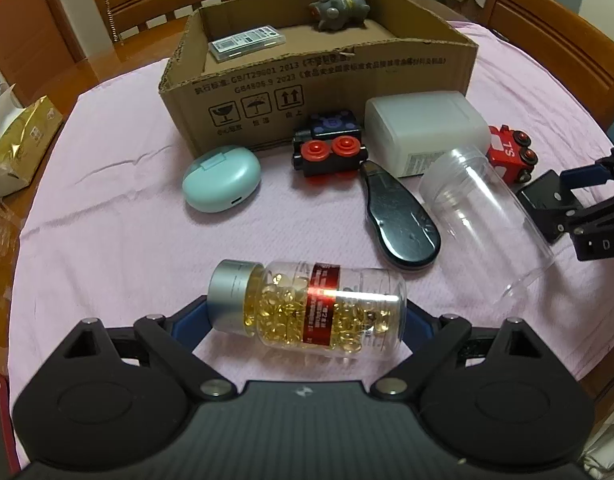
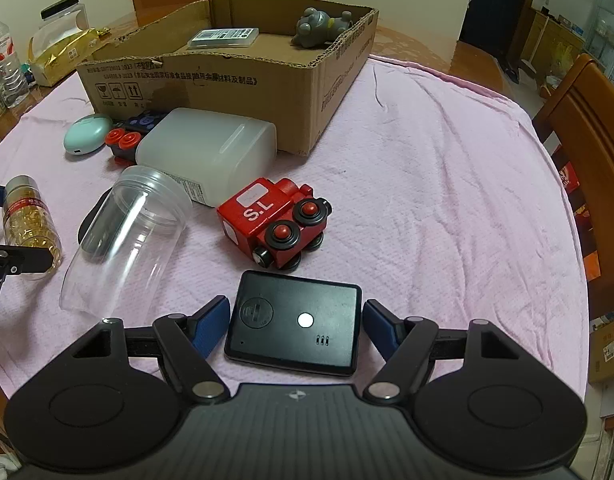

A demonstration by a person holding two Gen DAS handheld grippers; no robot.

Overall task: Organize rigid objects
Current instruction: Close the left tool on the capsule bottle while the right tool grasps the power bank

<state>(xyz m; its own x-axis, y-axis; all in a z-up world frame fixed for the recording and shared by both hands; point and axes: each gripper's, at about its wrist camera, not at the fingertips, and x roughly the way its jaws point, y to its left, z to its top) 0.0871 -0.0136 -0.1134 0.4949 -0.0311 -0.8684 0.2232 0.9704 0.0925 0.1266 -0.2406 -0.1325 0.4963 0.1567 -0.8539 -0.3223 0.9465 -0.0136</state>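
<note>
Before the cardboard box (image 1: 319,92): both grippers straddle their picks.
Left gripper (image 1: 305,312) jaws span the capsule bottle (image 1: 311,308) lengthwise, right gripper (image 2: 295,324) jaws flank the black device (image 2: 295,324) widthwise; neither visibly clenched.

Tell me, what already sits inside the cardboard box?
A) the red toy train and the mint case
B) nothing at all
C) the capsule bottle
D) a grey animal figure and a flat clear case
D: inside the cardboard box lie a grey animal figure and a flat clear case; everything else is on the pink cloth.
</note>
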